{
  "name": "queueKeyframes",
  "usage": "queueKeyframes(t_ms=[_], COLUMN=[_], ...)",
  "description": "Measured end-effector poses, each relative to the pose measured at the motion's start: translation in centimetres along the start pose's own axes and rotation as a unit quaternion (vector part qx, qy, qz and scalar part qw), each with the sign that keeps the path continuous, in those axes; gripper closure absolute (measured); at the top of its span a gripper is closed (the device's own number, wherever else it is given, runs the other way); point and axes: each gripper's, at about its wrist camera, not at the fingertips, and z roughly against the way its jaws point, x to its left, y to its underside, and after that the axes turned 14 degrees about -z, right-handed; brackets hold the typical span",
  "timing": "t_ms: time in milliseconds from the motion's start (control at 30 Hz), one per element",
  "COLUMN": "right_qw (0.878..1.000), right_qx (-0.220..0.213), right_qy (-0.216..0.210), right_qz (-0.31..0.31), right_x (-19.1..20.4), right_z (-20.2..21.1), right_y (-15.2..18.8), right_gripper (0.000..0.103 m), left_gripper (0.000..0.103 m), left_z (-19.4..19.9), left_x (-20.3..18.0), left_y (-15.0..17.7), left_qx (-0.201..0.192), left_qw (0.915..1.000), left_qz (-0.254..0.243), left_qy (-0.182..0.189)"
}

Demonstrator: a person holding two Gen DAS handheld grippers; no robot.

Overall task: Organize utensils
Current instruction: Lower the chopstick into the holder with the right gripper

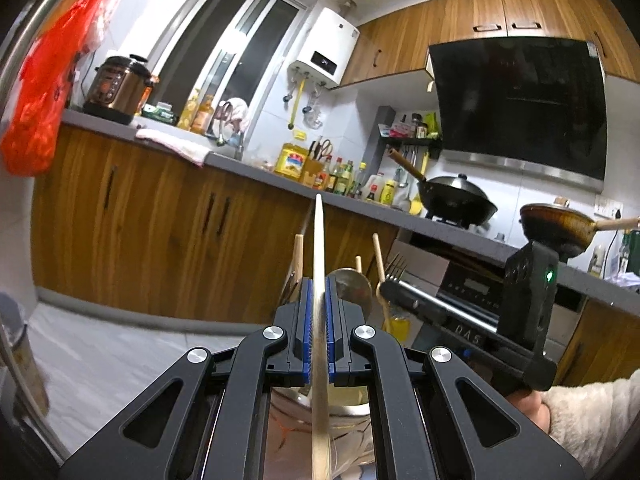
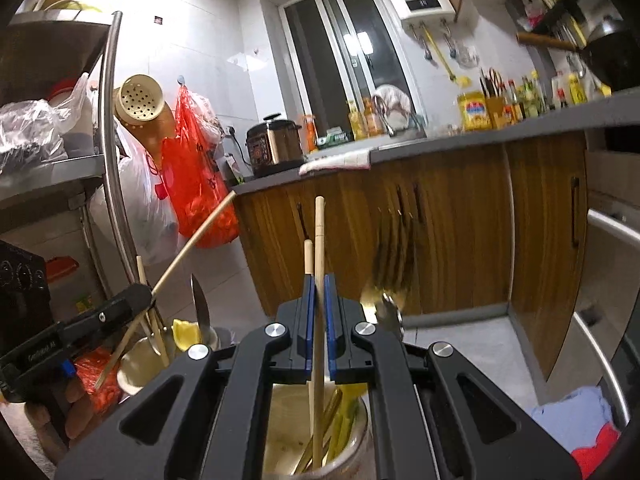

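Observation:
My left gripper (image 1: 318,288) is shut on a wooden chopstick (image 1: 319,240) that points up and away. It also shows in the right wrist view (image 2: 148,294), holding that chopstick (image 2: 192,240) at a slant. My right gripper (image 2: 319,284) is shut on a bamboo chopstick (image 2: 319,236) that stands in a steel cup (image 2: 356,420) below it, with other utensils. It shows in the left wrist view (image 1: 390,286) too. A second steel cup (image 2: 132,364) at left holds a knife (image 2: 201,308) and chopsticks. A fork (image 1: 396,268) and spoon (image 1: 354,282) stick up behind my left fingers.
Wooden cabinets (image 1: 160,216) and a grey counter (image 1: 256,168) with bottles, a cooker (image 1: 118,88) and woks run across the back. A steel shelf rack (image 2: 108,140) with plastic bags stands at left. A red bag (image 2: 200,184) hangs on the wall.

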Motion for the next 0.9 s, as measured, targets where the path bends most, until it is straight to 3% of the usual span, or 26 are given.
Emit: queueKeyframes(t_ms=[267,467,900], right_qw=[0.999,0.999,0.999], right_qx=[0.032,0.043,0.036], right_qy=[0.0,-0.003,-0.016], right_qz=[-0.008,-0.019,-0.015], right_x=[-0.7,-1.1,-0.9], right_z=[1.0,1.1,1.4], right_y=[0.8,1.4,1.5], right_gripper=[0.098,0.098,0.098], left_gripper=[0.097,0.097,0.097], left_z=[-0.8,-2.1,-3.0], left_x=[0.3,-0.5,-1.9], left_y=[-0.6,-1.9,-0.7], left_qx=[-0.009,-0.026,-0.045], left_qw=[0.9989,0.9988,0.9983], left_qz=[0.032,0.021,-0.028], left_qy=[0.033,0.035,-0.023])
